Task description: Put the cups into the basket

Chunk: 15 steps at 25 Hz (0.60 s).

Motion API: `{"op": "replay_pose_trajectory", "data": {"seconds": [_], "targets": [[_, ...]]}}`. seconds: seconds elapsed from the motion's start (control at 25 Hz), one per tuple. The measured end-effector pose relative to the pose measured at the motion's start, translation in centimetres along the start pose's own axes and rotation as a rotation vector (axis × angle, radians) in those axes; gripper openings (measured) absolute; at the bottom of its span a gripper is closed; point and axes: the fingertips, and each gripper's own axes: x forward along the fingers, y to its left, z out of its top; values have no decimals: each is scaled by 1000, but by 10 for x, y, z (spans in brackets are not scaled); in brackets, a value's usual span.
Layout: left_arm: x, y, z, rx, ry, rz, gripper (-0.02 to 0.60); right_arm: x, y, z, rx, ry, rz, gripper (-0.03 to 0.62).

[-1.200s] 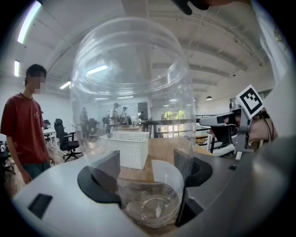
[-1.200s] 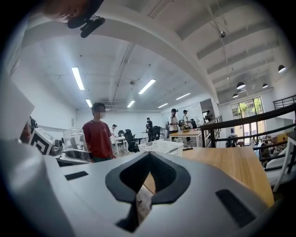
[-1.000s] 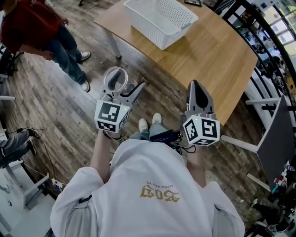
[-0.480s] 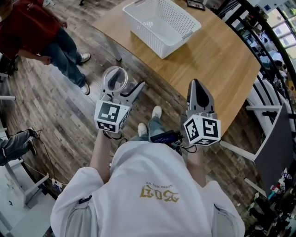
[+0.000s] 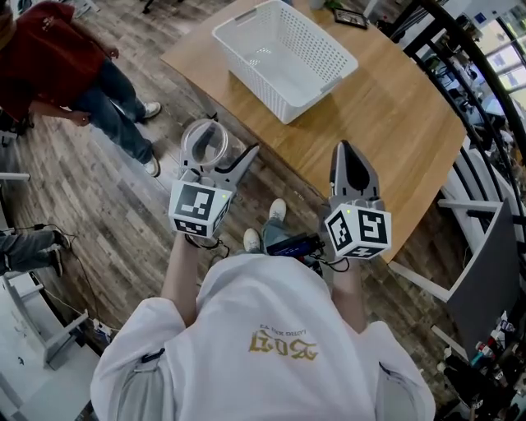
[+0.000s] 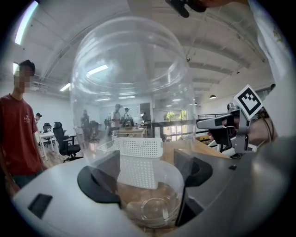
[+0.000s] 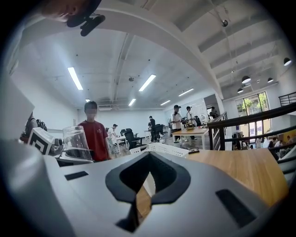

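Note:
A clear plastic cup (image 5: 205, 144) stands upright between the jaws of my left gripper (image 5: 215, 158), which is shut on it over the wooden floor, short of the table. In the left gripper view the cup (image 6: 132, 120) fills the frame. My right gripper (image 5: 352, 167) is shut with nothing in it, held over the near edge of the wooden table (image 5: 386, 107). The white perforated basket (image 5: 283, 51) sits on the table's far left part; it shows small in the right gripper view as the basket (image 7: 159, 149) beyond the shut jaws.
A person in a red top (image 5: 57, 70) stands on the floor to the left of the table. A small dark item (image 5: 351, 16) lies at the table's far edge. A black railing (image 5: 472, 90) runs along the right.
The table and basket have come a little nearer and lower in the head view as I step forward. Both grippers hold the same pose, the cup still gripped.

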Motion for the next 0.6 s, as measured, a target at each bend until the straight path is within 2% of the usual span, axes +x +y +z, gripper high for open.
{"op": "replay_pose_trajectory", "data": {"seconds": [0.28,0.6], "targets": [[28,11,11,5,-12,26,368,26,-16,9,-1,-4,22,11],[56,14,29,11,-20,56,368,49,-29,31,-14,-17,87,11]]}}
